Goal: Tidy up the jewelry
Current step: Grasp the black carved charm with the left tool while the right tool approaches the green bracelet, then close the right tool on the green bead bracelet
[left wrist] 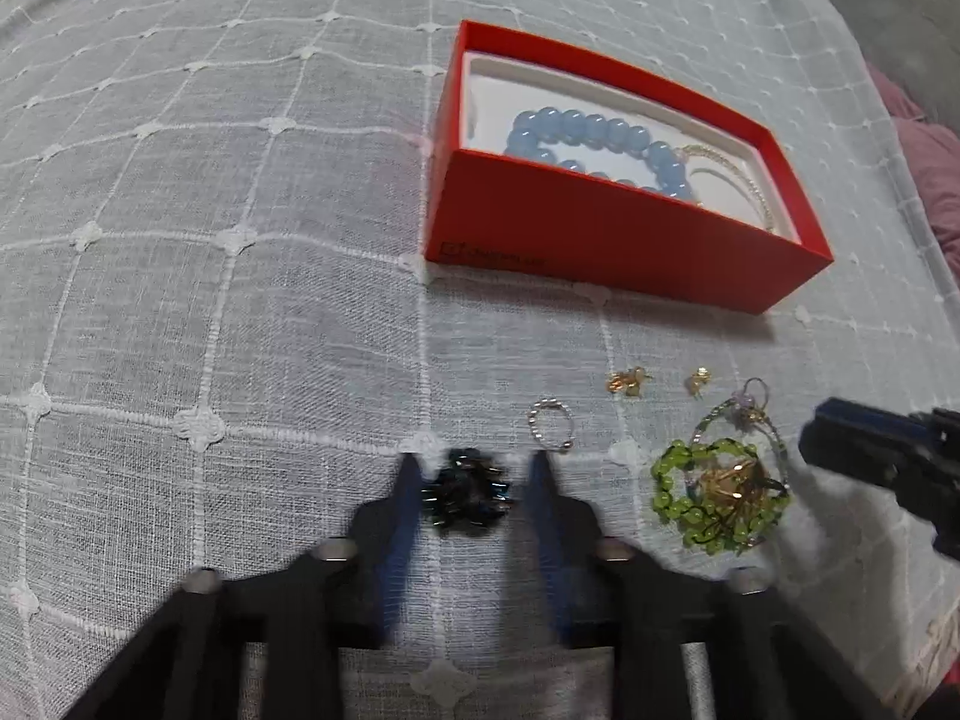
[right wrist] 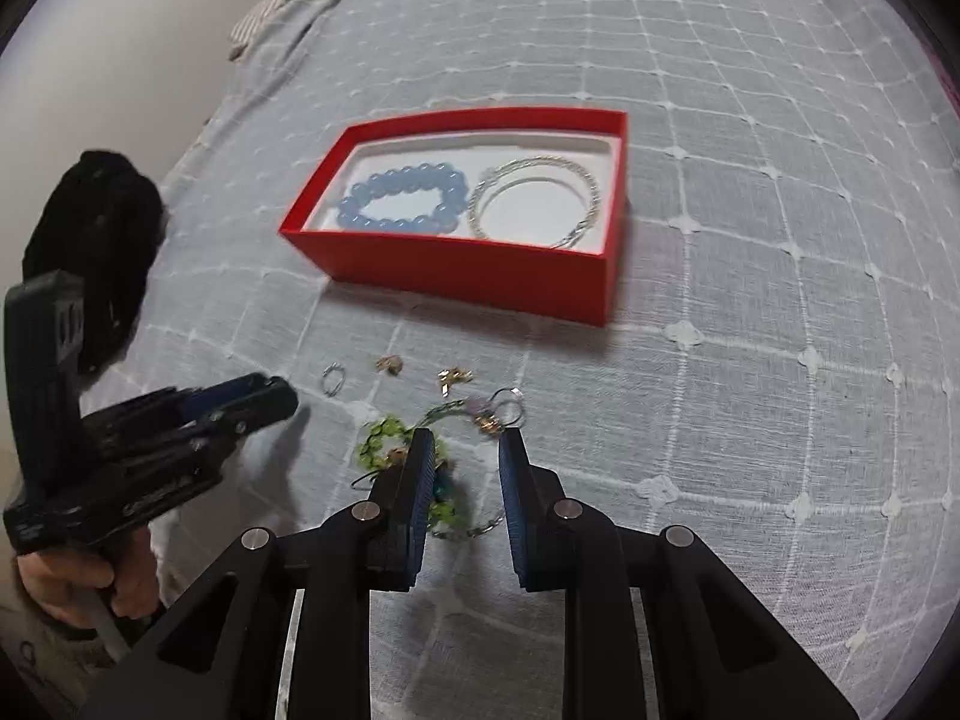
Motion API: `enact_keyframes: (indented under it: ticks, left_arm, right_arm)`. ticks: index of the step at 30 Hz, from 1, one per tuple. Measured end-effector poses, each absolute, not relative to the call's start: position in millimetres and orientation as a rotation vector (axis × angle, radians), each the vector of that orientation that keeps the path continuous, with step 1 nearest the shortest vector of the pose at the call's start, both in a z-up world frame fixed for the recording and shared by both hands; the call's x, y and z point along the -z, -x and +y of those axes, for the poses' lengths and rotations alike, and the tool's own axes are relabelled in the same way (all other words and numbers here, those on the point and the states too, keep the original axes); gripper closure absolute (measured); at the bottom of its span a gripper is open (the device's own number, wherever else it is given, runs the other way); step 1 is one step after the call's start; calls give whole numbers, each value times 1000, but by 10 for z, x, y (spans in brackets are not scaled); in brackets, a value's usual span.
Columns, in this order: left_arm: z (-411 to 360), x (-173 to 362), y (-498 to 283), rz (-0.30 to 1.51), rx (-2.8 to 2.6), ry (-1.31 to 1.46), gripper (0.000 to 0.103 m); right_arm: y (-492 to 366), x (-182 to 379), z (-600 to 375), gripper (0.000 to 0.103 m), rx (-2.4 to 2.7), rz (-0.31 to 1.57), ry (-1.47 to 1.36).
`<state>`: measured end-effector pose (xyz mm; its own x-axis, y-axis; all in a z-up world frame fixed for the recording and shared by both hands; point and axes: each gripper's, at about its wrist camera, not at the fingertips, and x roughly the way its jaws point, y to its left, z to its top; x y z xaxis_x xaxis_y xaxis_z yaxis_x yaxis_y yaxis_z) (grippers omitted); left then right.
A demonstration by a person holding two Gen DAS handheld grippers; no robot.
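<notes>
Between the matt black plastic fingers (left wrist: 408, 480) of the left gripper (left wrist: 474, 468), lined with ribbed blue pads, lies a cluster of dark, glossy beads (left wrist: 465, 495) on the loosely woven grey cloth (left wrist: 210, 240) with its raised white stitched grid. Beyond these tongs stands a matt red cardboard box (right wrist: 480, 267) with a smooth white liner, holding glossy translucent blue beads (right wrist: 402, 198) and shiny twisted metal bangles (right wrist: 534, 201). At the right gripper (right wrist: 465, 450) lie glassy green beads (left wrist: 696, 498) with gold-toned metal.

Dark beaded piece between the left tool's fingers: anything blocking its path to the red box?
Nothing visible. The dark beaded piece sits on bare cloth between the left tool fingers. Only a small silver ring lies just off the line to the open red box.
</notes>
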<state>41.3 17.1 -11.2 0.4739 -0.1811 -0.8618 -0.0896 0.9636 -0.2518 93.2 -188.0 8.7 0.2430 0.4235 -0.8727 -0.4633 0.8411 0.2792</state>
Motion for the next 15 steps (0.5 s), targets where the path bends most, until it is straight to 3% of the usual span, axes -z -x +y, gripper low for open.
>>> enact_keyframes:
  ticks: [15]
  left_arm:
    - [215, 21, -393, 1045, 78, 311, 83]
  right_arm:
    - [-806, 47, -1674, 82, -714, 1175, 237]
